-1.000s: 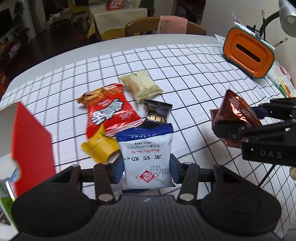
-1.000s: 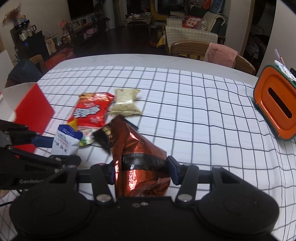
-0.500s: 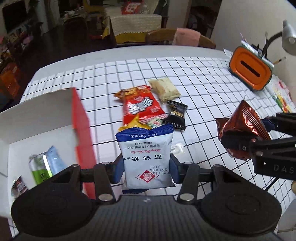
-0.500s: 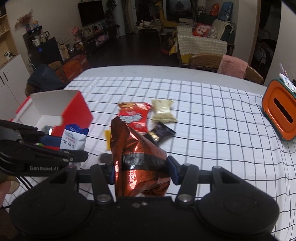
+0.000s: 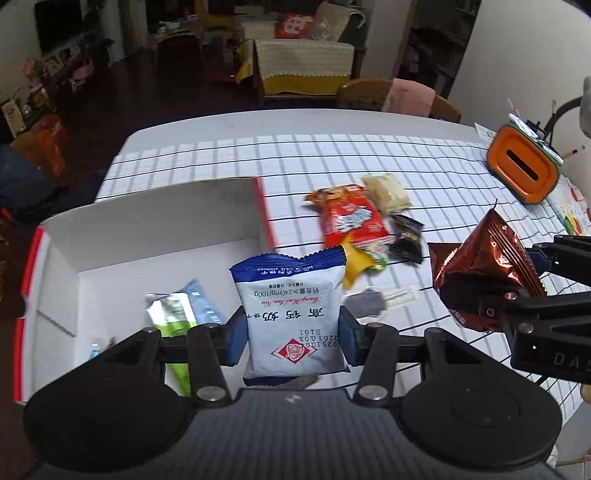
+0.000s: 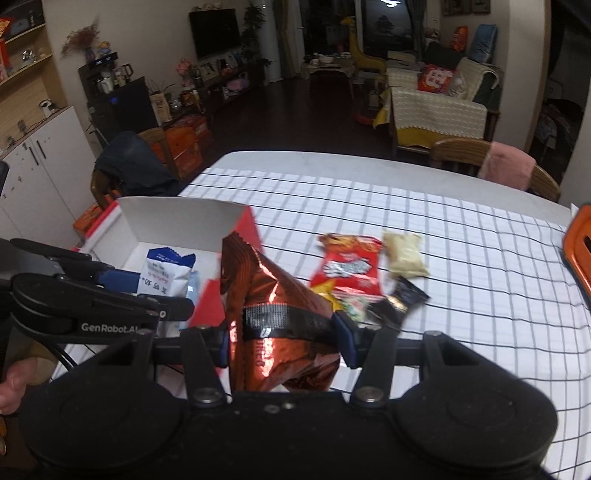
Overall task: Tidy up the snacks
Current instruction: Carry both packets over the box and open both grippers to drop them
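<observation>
Both claws w/ snacks, nearer box (image 5: 155, 236)

A home's living and dining room is showing: a sofa (image 6: 436, 107), television (image 6: 214, 31), wooden chairs (image 6: 461, 153) and cabinets (image 6: 40, 170) surrounding the checked surface (image 6: 461, 258).

Box (image 5: 147, 236): on desk (image 5: 369, 155), left of the left fingers (image 5: 236, 341); packets (image 5: 177, 306) inside. Snack pile (image 5: 354, 221): ahead and right of them. Dispenser (image 5: 521, 170): far right, behind the right fingers (image 5: 539, 258).

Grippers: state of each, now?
Left gripper: closed on the blue-and-white foil snack packet.
Right gripper: closed on the shiny copper-red foil snack bag.
</observation>
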